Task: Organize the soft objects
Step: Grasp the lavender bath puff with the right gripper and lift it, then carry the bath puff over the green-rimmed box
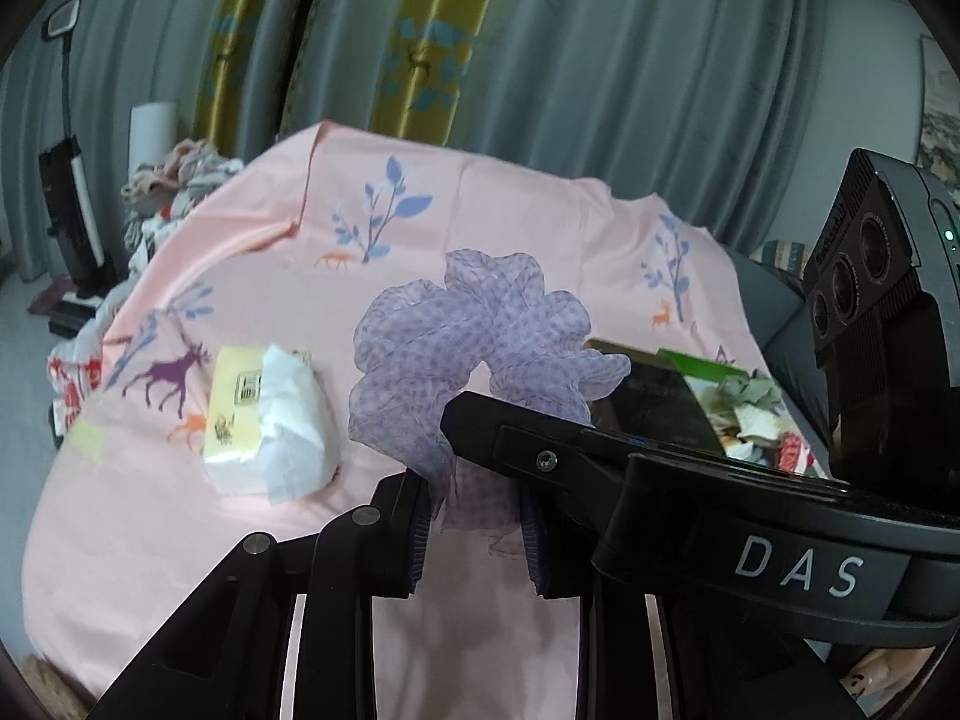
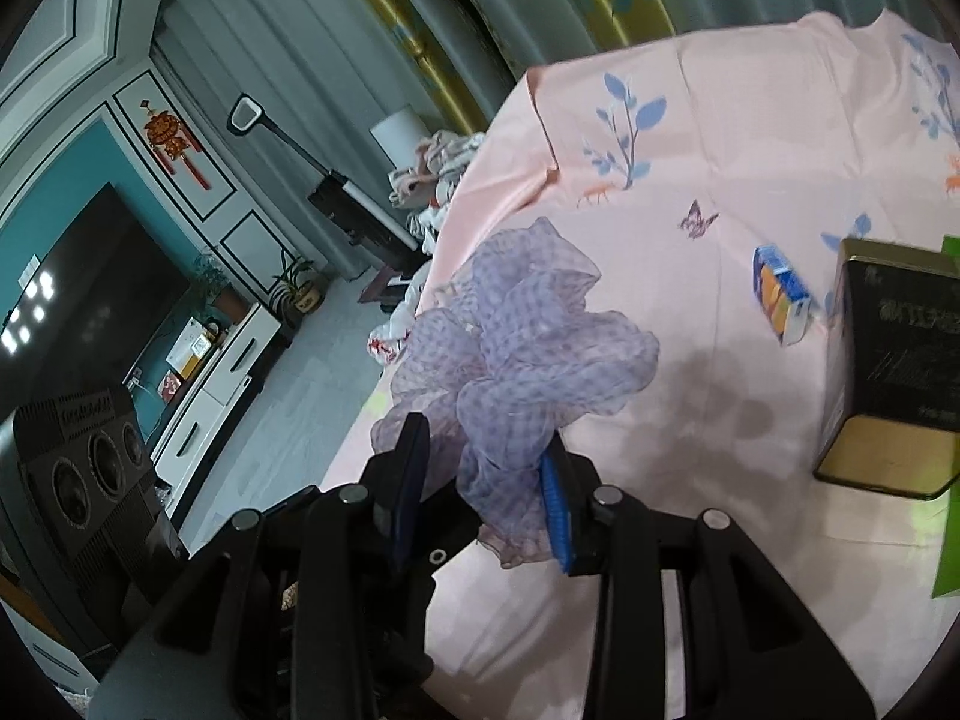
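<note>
A lilac checked gauze scrunchie [image 1: 456,336] hangs in the air above the pink printed cloth [image 1: 150,540]. My left gripper [image 1: 477,519] is shut on its lower frill, with fabric bunched between the blue pads. My right gripper [image 1: 480,420] reaches in from the right and crosses just above, touching the same scrunchie. In the right wrist view the scrunchie [image 2: 528,336] billows up from my right gripper [image 2: 483,474], which is shut on its lower part. The left gripper's camera housing [image 2: 90,468] shows at the left edge.
A pack of tissues [image 1: 264,420] lies left of the scrunchie. A dark tin box [image 2: 888,372] and a small blue and orange carton [image 2: 783,294] stand on the right. Clothes are piled [image 1: 174,180] at the far left edge, beside an upright vacuum [image 1: 72,210].
</note>
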Motion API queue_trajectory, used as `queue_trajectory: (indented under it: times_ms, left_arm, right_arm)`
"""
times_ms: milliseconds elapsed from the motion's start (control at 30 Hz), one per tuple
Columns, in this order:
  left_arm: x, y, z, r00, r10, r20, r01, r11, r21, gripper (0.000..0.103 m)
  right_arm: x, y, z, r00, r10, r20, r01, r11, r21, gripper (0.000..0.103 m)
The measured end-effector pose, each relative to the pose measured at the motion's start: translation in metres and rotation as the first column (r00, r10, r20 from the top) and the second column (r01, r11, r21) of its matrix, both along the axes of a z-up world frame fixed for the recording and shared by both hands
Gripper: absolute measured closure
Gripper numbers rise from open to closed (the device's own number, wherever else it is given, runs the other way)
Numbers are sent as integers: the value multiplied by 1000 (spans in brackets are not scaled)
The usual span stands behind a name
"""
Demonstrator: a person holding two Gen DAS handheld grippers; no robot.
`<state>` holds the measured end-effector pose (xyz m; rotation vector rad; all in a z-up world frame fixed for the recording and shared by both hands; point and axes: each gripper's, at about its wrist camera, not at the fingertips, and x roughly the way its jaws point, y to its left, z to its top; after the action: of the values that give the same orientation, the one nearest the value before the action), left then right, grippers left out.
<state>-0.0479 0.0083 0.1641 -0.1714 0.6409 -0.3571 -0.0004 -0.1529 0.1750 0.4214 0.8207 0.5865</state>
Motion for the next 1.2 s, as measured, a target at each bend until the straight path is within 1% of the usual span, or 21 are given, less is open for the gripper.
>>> queue_trajectory:
  times_ms: [133,400,500,600,733,967,1067,1167,1200]
  left_arm:
    - [-7,-12,14,999,-25,46,24,1000,9,77]
    - [-12,-45,38,990,-84,111,81,996,35,77]
    - [-13,-62,48,984,-119,133,114,992,46,77]
    - [-15,-81,58,974,-155,162,149,987,53,77]
    - [-15,-106,64,961,-208,180,199,978,69,77]
    - [-9,-162,71,927,-321,192,307,946,102,77]
    - [-3,-192,69,906,-382,183,367,923,111,77]
    - [4,-224,65,878,-451,160,436,892,119,77]
    - [6,-233,64,871,-466,155,452,884,121,77]
  right_arm:
    - [-9,-14,14,999,-25,47,25,1000,-2,68]
    - [-20,-50,35,990,-89,108,88,996,18,67]
    - [-25,-68,42,984,-128,124,124,992,38,67]
    - [-34,-86,50,974,-164,159,159,986,44,67]
    - [-40,-112,57,959,-221,179,215,975,49,67]
    - [-52,-165,58,923,-340,182,332,940,73,67]
    - [-55,-190,54,899,-405,166,396,914,84,67]
    - [-60,-218,46,867,-479,137,470,878,95,67]
    - [-61,-228,42,852,-508,126,498,861,103,67]
